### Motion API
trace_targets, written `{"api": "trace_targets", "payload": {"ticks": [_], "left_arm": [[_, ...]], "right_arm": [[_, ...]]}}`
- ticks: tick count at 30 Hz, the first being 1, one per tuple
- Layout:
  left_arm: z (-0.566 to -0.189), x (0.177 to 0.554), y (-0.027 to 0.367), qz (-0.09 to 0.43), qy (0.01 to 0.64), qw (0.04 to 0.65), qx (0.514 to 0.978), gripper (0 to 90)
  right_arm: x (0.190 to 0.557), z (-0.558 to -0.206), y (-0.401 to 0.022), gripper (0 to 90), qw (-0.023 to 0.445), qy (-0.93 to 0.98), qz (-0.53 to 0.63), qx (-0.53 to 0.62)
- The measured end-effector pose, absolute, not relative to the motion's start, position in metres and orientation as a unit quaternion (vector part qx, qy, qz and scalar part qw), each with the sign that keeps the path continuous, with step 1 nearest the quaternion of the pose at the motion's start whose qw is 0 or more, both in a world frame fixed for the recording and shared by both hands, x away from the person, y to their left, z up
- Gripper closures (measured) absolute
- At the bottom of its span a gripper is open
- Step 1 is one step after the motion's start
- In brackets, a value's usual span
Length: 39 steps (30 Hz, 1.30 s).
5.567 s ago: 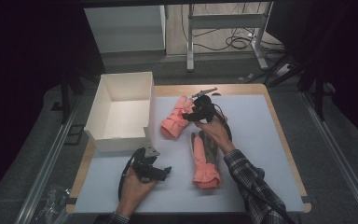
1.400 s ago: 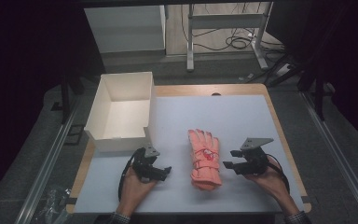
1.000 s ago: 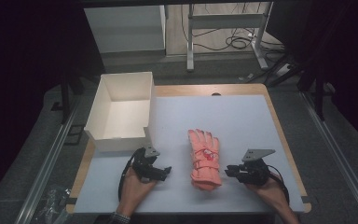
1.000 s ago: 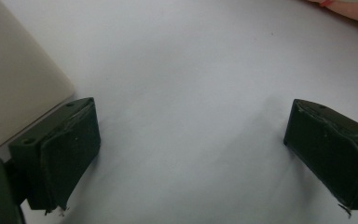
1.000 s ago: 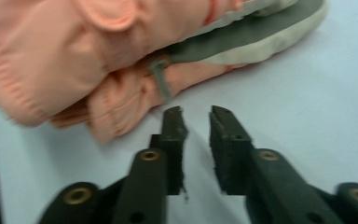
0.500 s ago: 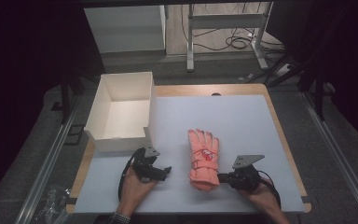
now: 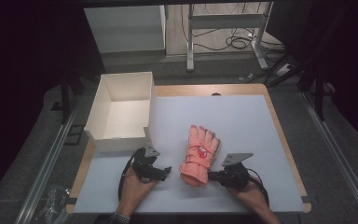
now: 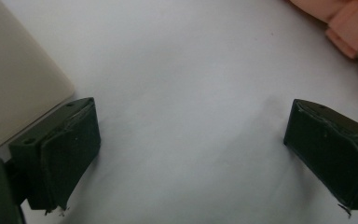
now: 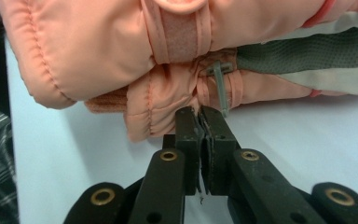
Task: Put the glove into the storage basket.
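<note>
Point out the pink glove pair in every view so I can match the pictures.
High view: the pink glove pair lies low and centre on the white mat, beside the right gripper.
Left gripper view: only a pink edge in the top right corner.
Right gripper view: it spans the upper half, cuff end nearest the shut fingers.
Shared landmark: the white mat under the gloves.
</note>
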<state>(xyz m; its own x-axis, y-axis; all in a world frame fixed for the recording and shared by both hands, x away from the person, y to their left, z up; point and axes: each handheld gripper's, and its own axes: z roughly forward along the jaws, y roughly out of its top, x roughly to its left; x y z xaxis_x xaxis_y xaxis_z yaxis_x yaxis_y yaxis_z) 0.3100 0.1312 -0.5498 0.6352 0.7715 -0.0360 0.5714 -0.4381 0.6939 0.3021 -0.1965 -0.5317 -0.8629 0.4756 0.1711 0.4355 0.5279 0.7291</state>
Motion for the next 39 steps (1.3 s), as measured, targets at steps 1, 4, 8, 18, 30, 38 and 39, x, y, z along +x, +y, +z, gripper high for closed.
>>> {"api": "trace_targets", "payload": {"ticks": [1,4,8,18,30,38,39], "left_arm": [[-0.550,0.310,0.131,0.145,0.402,0.346,0.836,3.6],[-0.550,0.310,0.131,0.145,0.402,0.346,0.836,3.6],[-0.550,0.310,0.131,0.144,0.402,0.346,0.835,3.6],[-0.550,0.310,0.131,0.144,0.402,0.346,0.836,3.6],[-0.550,0.310,0.131,0.144,0.403,0.346,0.835,3.6],[-0.550,0.310,0.131,0.144,0.403,0.346,0.835,3.7],[-0.550,0.310,0.131,0.143,0.404,0.346,0.835,3.7]], "right_arm": [[0.303,-0.532,-0.194,85.4,0.027,0.874,0.409,0.262],[0.306,-0.533,-0.189,85.3,0.034,0.874,0.403,0.271],[0.310,-0.535,-0.183,85.3,0.032,0.870,0.407,0.275],[0.322,-0.535,-0.173,86.2,0.053,0.864,0.405,0.294],[0.330,-0.535,-0.166,86.1,0.070,0.862,0.401,0.304],[0.323,-0.527,-0.173,77.1,0.088,0.860,0.402,0.300],[0.323,-0.525,-0.175,74.5,0.095,0.860,0.403,0.300]]}}
